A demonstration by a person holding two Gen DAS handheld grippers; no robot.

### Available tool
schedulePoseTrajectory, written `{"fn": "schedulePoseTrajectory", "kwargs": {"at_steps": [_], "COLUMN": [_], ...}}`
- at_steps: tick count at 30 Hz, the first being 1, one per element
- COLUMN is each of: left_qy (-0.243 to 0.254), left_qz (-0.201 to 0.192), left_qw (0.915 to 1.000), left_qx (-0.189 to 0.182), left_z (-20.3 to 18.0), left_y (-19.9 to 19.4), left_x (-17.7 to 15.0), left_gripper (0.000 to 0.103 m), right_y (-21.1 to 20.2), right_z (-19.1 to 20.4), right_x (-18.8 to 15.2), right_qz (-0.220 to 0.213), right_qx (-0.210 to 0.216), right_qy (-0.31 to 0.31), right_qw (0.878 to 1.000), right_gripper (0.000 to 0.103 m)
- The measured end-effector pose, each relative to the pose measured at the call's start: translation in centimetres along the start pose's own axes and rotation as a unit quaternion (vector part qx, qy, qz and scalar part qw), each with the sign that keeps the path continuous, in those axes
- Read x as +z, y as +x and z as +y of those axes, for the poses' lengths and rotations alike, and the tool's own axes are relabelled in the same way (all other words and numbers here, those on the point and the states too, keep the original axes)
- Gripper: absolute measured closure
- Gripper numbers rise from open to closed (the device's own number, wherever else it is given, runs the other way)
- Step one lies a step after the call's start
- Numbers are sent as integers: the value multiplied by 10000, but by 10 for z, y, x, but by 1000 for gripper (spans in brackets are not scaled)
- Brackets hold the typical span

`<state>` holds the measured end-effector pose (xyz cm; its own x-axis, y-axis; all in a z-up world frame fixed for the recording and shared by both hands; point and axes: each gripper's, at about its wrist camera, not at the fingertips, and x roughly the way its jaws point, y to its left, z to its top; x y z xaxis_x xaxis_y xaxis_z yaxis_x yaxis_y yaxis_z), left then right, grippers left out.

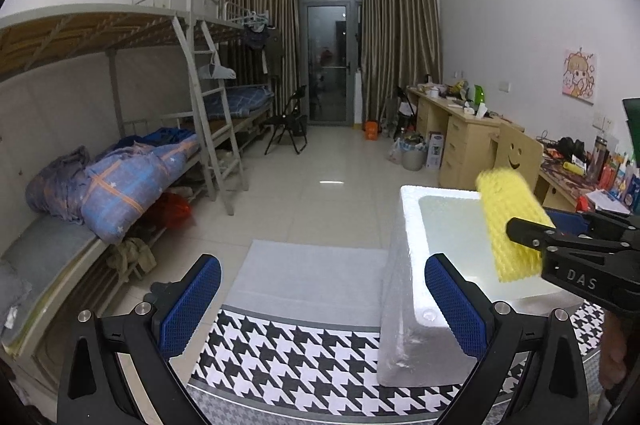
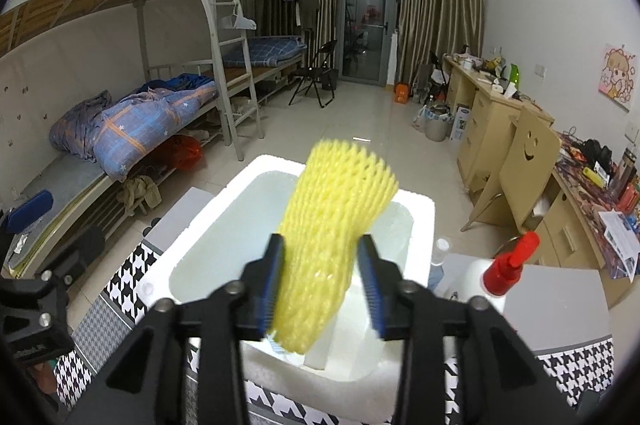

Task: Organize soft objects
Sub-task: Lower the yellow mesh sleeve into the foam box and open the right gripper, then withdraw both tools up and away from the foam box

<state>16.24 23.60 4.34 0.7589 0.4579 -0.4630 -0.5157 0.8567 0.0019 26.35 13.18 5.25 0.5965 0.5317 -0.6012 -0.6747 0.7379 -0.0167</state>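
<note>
Over the foam box, my right gripper stands spread beside the yellow foam net, release unfinished; left gripper spread, empty.

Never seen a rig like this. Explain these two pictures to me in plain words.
There is no robot: a person holds a two-fingered tool in each hand, each with a camera looking along its fingers. One picture is from the left tool, open and empty. The other is from the right tool, whose jaws stand open around a yellow foam net over a white foam box; one pad is clear of the net. The box sits on a houndstooth cloth, beside a red-topped spray bottle.
</note>
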Motion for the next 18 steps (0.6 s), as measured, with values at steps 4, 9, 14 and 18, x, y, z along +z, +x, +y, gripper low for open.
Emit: {"fn": "schedulePoseTrajectory", "kwargs": {"at_steps": [4,9,14,18], "left_qy": [39,22,39,9], "left_qz": [25,71,103,99], "left_qw": [10000,10000,9999,9999], "left_qx": [26,-1,-38,-90], "left_z": [1,2,0,-1], "left_y": [2,5,5,1], "left_x": [-1,-2,-4,-4], "left_gripper": [1,1,1,1], "right_y": [6,7,3,-5], "right_z": [1,2,0,0], "right_x": [0,-3,-3,-3], "right_qz": [81,164,159,86], "right_qx": [-52,-95,-66,-75], "right_qy": [-9,4,79,102], "right_qw": [10000,9998,9998,9999], "right_gripper": [26,24,24,24]}}
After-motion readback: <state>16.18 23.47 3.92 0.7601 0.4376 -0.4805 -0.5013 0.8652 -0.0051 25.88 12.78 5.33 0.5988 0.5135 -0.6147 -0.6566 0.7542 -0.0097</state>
